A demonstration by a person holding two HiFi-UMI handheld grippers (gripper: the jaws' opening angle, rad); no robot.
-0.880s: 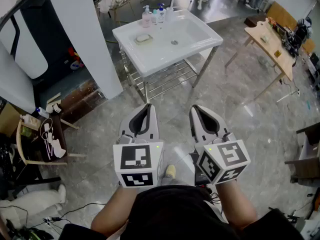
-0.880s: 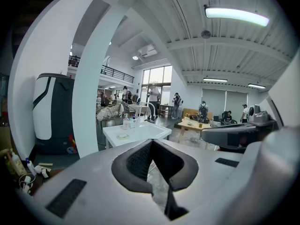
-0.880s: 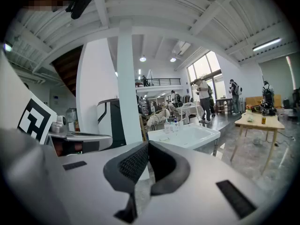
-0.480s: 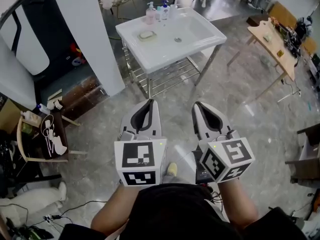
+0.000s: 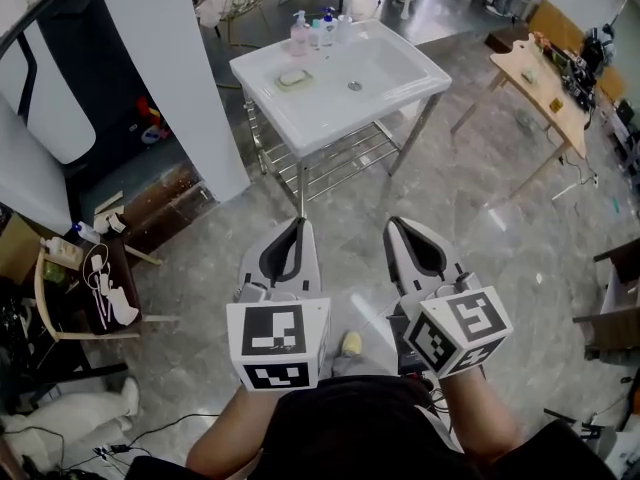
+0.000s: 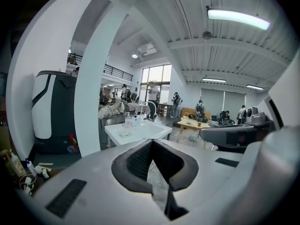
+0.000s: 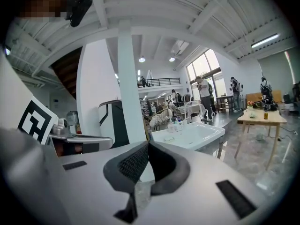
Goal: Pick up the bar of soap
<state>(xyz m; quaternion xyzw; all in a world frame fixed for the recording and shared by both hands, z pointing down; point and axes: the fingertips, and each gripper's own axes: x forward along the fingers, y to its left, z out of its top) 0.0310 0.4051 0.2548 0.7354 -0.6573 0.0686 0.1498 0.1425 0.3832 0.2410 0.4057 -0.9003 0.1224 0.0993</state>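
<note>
Looking at this one, neither claw is anywhere near the job yet. The left gripper (image 5: 297, 222) and right gripper (image 5: 392, 222) sit side by side in the lower middle of the head view. Both have their jaws pressed fully together, with nothing between them in either gripper view. The bar of soap (image 5: 291, 77) is way up in the upper middle of the frame, well apart from both grippers. It's lying in what looks like a small dish (image 5: 280, 85) on the left rim of the white sink (image 5: 405, 96).

Stuff I'd worry about from here:

- Arriving with the jaws closed like this would just shove the soap around, or push it off into the basin.
- Soap is probably slick, so a squeeze near one end could make it squirt out sideways.
- If the dish is loose, a low grab might catch its edge and drag the dish along too.
- Those bottles (image 5: 299, 34) stand near the soap, toward the top of the frame — overshoot the reach and they likely topple.
</note>
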